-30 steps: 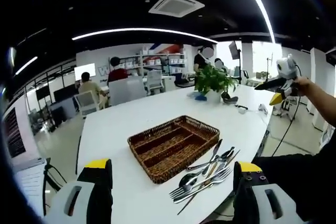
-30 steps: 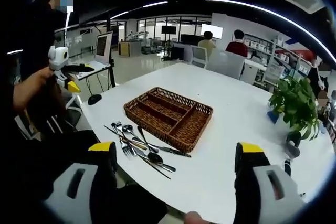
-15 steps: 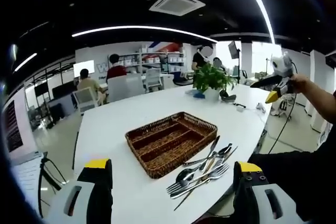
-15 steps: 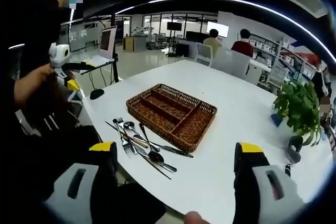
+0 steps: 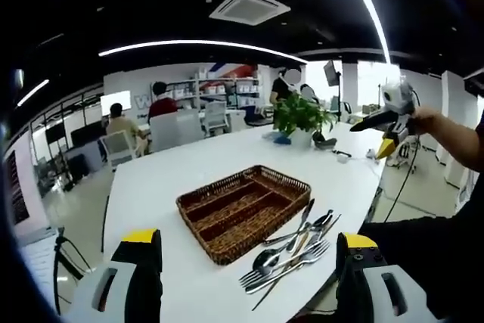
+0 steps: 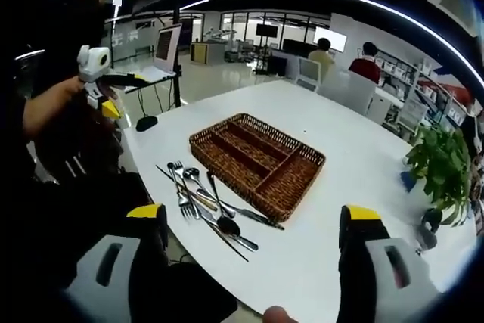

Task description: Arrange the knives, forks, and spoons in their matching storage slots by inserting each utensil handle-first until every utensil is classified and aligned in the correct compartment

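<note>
Both grippers are held up off the table with nothing between their jaws. Starting at the left of the left gripper view, the left gripper (image 5: 246,274) has its yellow-tipped jaws spread wide at about seven and five o'clock. Between them lies the white table (image 5: 181,175). On it the wicker tray (image 5: 242,209) sits near centre, its long compartments bare. Just beside the tray's near corner, at about five o'clock, lies the pile of cutlery (image 5: 291,251), with forks, spoons and at least one knife crossed over each other. Farther right, at two o'clock, the person's hand holds the other gripper high, well away from the table.

The right gripper (image 6: 249,266) is spread equally wide. From its view the cutlery lies at about seven o'clock of the tray, and a potted plant (image 6: 442,164) stands well apart at three o'clock.

Sorting has not begun, to judge by the bare tray. The main risk is the tangle: closing on one handle could drag or lift a neighbour, since the pieces overlap. The pile also lies close to the table edge, so a nudge could send a piece to the floor. Thin, flat metal on a smooth top may slip out of the jaws. The tray looks light and could shift when a utensil is pushed in.
</note>
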The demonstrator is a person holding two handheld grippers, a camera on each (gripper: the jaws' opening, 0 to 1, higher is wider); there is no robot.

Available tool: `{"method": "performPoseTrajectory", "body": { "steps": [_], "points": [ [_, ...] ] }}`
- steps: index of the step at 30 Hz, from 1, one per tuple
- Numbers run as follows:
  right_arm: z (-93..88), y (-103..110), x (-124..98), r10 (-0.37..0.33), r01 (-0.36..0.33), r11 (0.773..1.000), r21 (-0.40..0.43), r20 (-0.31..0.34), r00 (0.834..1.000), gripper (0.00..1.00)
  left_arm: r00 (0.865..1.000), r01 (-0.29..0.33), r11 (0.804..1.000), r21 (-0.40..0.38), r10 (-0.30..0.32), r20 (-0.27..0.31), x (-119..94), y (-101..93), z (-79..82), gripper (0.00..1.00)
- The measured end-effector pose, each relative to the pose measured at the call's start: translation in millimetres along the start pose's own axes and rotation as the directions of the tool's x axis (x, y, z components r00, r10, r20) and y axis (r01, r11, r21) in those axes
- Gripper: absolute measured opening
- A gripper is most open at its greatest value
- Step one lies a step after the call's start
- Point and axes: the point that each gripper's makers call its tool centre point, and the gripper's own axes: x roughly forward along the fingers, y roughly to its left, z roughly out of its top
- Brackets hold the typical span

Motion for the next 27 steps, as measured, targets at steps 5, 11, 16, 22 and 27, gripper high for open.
{"method": "performPoseTrajectory", "body": {
  "steps": [5,11,16,22,27],
  "points": [
    [0.6,-4,6,-0.002,0.002,1.0,-0.008,0.005,1.0,0.99,0.999,-0.012,1.0,0.016,0.012,-0.034,5,4.4,-3.2,1.0],
    [5.1,-5,15,0.01,-0.01,0.999,-0.039,0.002,1.0,0.99,0.999,-0.029,0.999,-0.021,0.028,-0.045,4,14.3,-11.1,1.0],
    [12.3,-4,25,0.019,-0.019,0.997,-0.074,0.004,1.0,0.99,0.999,-0.034,0.999,-0.025,0.034,-0.023,0,15.3,-6.8,1.0],
    [19.5,-1,35,0.032,-0.033,0.993,-0.114,-0.007,0.999,0.99,0.999,-0.039,0.999,-0.023,0.038,-0.024,-6,16.7,-8.4,1.0],
    [28.5,2,41,0.045,-0.05,0.983,-0.178,-0.033,0.998,0.96,0.999,-0.049,0.998,-0.031,0.048,-0.02,-13,19.2,-10.6,1.0]
  ]
}}
